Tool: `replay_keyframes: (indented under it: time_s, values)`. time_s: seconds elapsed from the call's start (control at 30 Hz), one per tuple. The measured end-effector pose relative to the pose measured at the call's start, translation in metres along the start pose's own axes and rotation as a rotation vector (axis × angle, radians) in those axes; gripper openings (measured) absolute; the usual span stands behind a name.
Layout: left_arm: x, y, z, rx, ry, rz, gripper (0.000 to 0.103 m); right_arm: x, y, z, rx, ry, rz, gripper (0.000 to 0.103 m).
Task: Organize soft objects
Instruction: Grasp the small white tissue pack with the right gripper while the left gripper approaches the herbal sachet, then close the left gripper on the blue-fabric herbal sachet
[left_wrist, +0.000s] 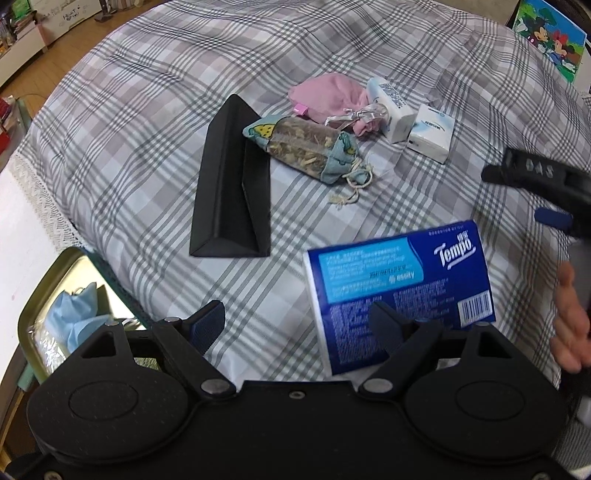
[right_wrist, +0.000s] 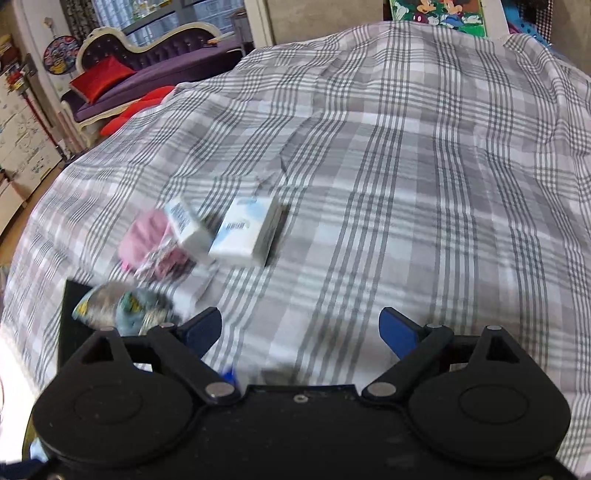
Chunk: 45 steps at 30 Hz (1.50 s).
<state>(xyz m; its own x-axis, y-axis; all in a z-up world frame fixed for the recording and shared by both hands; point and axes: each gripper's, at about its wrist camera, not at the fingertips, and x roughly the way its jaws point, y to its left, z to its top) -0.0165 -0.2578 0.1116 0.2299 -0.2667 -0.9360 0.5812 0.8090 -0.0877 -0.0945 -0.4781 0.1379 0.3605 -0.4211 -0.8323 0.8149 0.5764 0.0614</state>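
A blue Tempo tissue pack (left_wrist: 402, 284) lies flat on the plaid bedspread (left_wrist: 147, 110). My left gripper (left_wrist: 297, 325) hovers open over the pack's left end, one finger in front of it, and the pads do not press on it. Farther back lie a patterned drawstring sachet (left_wrist: 306, 144), a pink pouch (left_wrist: 325, 96) and two white tissue packs (left_wrist: 391, 107) (left_wrist: 430, 133). My right gripper (left_wrist: 535, 195) enters from the right, above the pack. In the blurred right wrist view that gripper (right_wrist: 301, 330) is open and empty over bare bedspread (right_wrist: 424, 221), with the white packs (right_wrist: 247, 232) ahead to the left.
A black wedge-shaped cushion (left_wrist: 229, 192) lies left of the sachet. A gold tray (left_wrist: 37, 295) holding a blue face mask (left_wrist: 77, 317) sits off the bed's near left edge. A hand (left_wrist: 569, 317) shows at the right. A cartoon picture (left_wrist: 550, 33) stands at the back right.
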Motion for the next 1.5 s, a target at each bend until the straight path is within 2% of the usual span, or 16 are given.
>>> replay_keyframes:
  time_s: [0.13,0.3,0.5,0.67,0.8,0.87,0.9,0.97,1.03,1.2,1.3,1.43,1.5]
  values:
    - [0.009,-0.001,0.009,-0.002,0.009,-0.002,0.082,0.023,0.003,0.024,0.029,-0.015,-0.003,0.092]
    - [0.016,0.000,0.024,-0.011,0.002,0.005,0.082,0.058,0.007,0.051,0.138,0.010,0.011,0.092]
    - [0.027,0.003,0.043,-0.020,-0.006,0.015,0.082,0.090,0.028,0.068,0.177,0.045,-0.045,0.092]
    - [0.037,0.005,0.053,-0.031,-0.015,0.014,0.082,0.107,0.050,0.076,0.147,0.058,-0.116,0.092]
    - [0.045,0.006,0.061,-0.031,-0.028,0.026,0.082,0.121,0.059,0.067,0.100,0.073,-0.153,0.091]
    - [0.048,0.005,0.065,-0.030,-0.029,0.025,0.082,0.129,0.058,0.062,0.086,0.087,-0.169,0.087]
    - [0.050,0.004,0.067,-0.034,-0.029,0.024,0.082,0.132,0.055,0.061,0.094,0.096,-0.146,0.084]
    - [0.052,0.004,0.072,-0.048,-0.032,0.017,0.082,0.129,0.054,0.060,0.088,0.098,-0.117,0.067]
    - [0.054,0.002,0.079,-0.060,-0.040,0.010,0.088,0.123,0.054,0.062,0.073,0.100,-0.078,0.051]
    - [0.061,-0.009,0.096,-0.079,-0.057,0.013,0.089,0.120,0.041,0.064,0.102,0.115,-0.058,0.051]
    - [0.070,-0.017,0.104,-0.088,-0.043,0.018,0.090,0.117,0.028,0.067,0.151,0.115,-0.057,0.052]
    - [0.087,-0.022,0.111,-0.115,-0.016,0.038,0.090,0.111,0.023,0.068,0.151,0.081,-0.105,0.054]
    - [0.094,-0.023,0.114,-0.130,0.001,0.039,0.090,0.112,0.019,0.069,0.170,0.093,-0.087,0.054]
